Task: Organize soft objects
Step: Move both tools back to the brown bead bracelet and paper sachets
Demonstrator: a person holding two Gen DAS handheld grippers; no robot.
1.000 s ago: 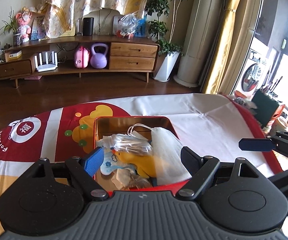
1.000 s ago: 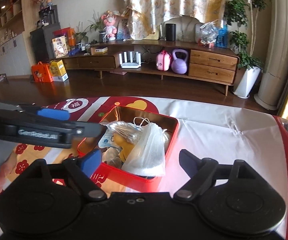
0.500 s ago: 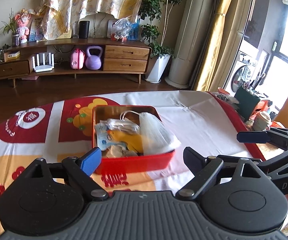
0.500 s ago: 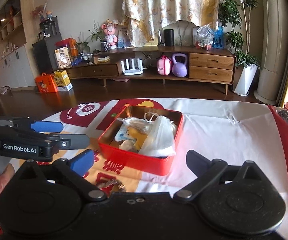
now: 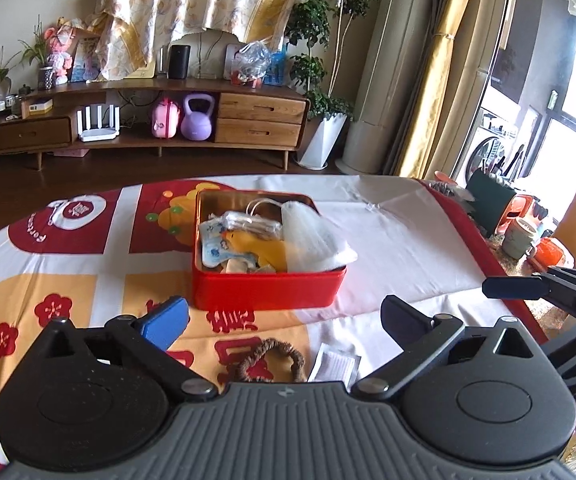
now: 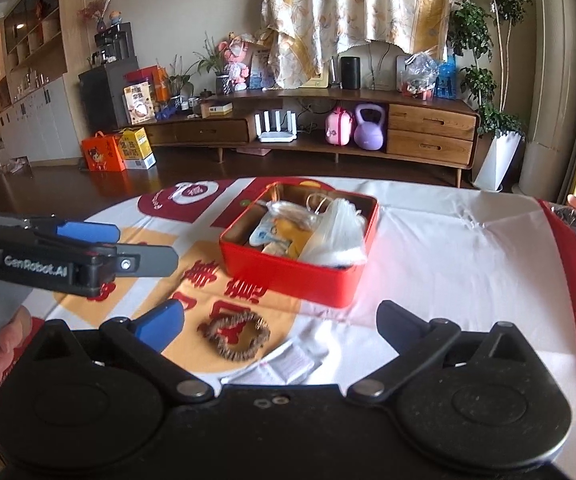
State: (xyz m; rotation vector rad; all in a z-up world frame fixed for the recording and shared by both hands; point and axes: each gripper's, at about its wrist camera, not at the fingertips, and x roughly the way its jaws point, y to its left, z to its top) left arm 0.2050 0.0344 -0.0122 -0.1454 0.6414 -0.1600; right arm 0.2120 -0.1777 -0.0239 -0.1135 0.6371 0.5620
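Note:
A red tin box (image 5: 268, 290) (image 6: 288, 276) stands on the table and holds several soft items: a white mesh bag (image 5: 312, 240) (image 6: 336, 236), a yellow cloth (image 5: 256, 246) and small packets. A brown scrunchie (image 5: 270, 364) (image 6: 234, 336) and a white packet (image 5: 334, 368) (image 6: 288, 364) lie on the cloth in front of the box. My left gripper (image 5: 284, 320) is open and empty, just above the scrunchie. My right gripper (image 6: 280, 320) is open and empty, back from the box.
The table carries a red, white and orange cloth (image 5: 68, 292). Cups and a dark container (image 5: 488, 204) stand at the right edge. A wooden sideboard (image 6: 328, 128) with a purple kettlebell stands across the room.
Both grippers have drawn back and up from the box. The scrunchie and white packet have come into view in front of the box. Both stay open.

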